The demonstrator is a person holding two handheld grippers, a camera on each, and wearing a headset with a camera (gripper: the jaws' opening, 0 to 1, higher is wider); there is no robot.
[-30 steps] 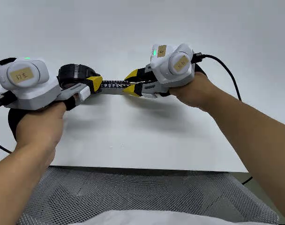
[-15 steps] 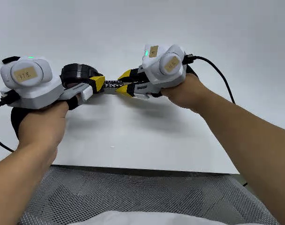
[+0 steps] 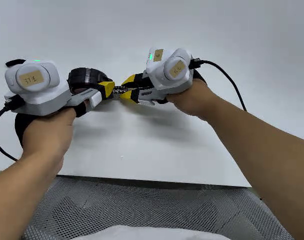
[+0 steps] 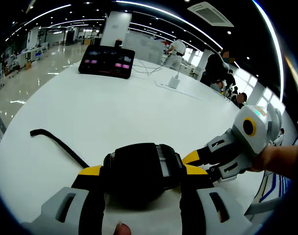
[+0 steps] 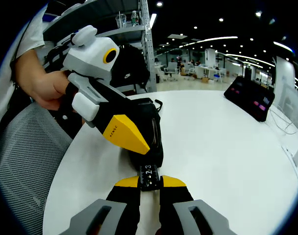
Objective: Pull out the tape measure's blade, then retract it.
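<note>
My left gripper (image 3: pixel 99 89) is clamped around the black tape measure (image 4: pixel 139 169), which sits over the white tabletop (image 3: pixel 142 145). My right gripper (image 3: pixel 126 88) pinches the blade (image 5: pixel 149 174). A short numbered stretch shows between the case and its yellow tips, and the two grippers are close together.

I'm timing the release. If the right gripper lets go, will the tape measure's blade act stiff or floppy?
The blade spans only a short gap between case and right gripper, so it should hold stiff, not sag. It likely snaps back under spring pull. The left gripper clamps the case, so that probably won't tip.
</note>
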